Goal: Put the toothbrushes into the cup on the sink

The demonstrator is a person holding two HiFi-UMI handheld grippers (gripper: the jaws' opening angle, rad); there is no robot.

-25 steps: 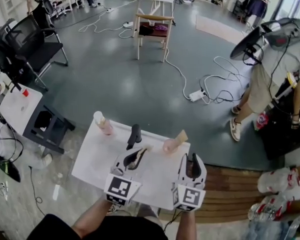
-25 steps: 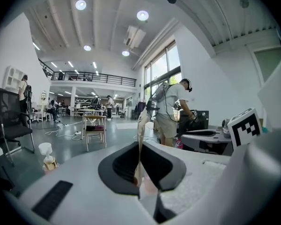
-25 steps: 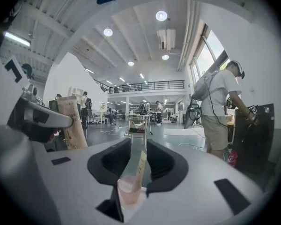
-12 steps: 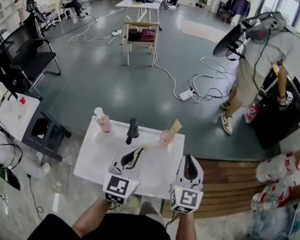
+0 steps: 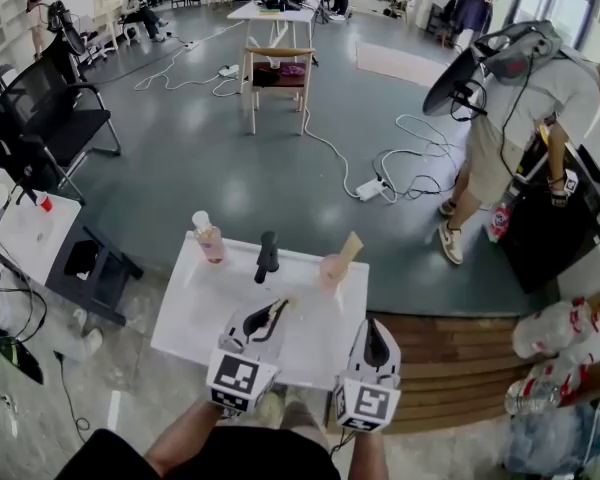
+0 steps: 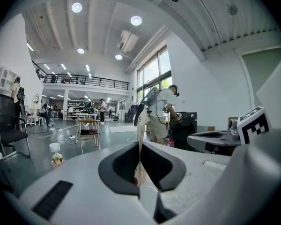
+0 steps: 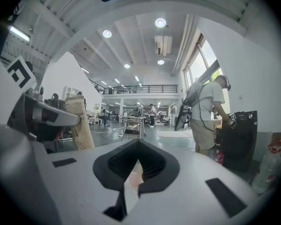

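Note:
The white sink top (image 5: pixel 195 313) carries a black faucet (image 5: pixel 267 256) and a pink cup (image 5: pixel 330 270) at its far right. A tan toothbrush pack (image 5: pixel 351 248) leans out of the cup and also shows in the right gripper view (image 7: pixel 82 125). My left gripper (image 5: pixel 270 316) hovers over the middle of the sink. It is shut on a thin cream toothbrush (image 6: pixel 140 139) that sticks up between the jaws (image 6: pixel 140 170). My right gripper (image 5: pixel 372 340) is at the sink's near right corner, short of the cup. Its jaws (image 7: pixel 138 165) are shut, with nothing held between them.
A pink bottle with a white cap (image 5: pixel 209 238) stands at the sink's far left. A person (image 5: pixel 500 138) works at a black cabinet on the right, with cables and a power strip (image 5: pixel 370 188) on the floor. A wooden chair (image 5: pixel 277 83) and an office chair (image 5: pixel 50 108) stand farther off.
The right gripper's jaws have gone from open to shut, and it has drawn back a little toward me. The left gripper keeps its hold on the toothbrush.

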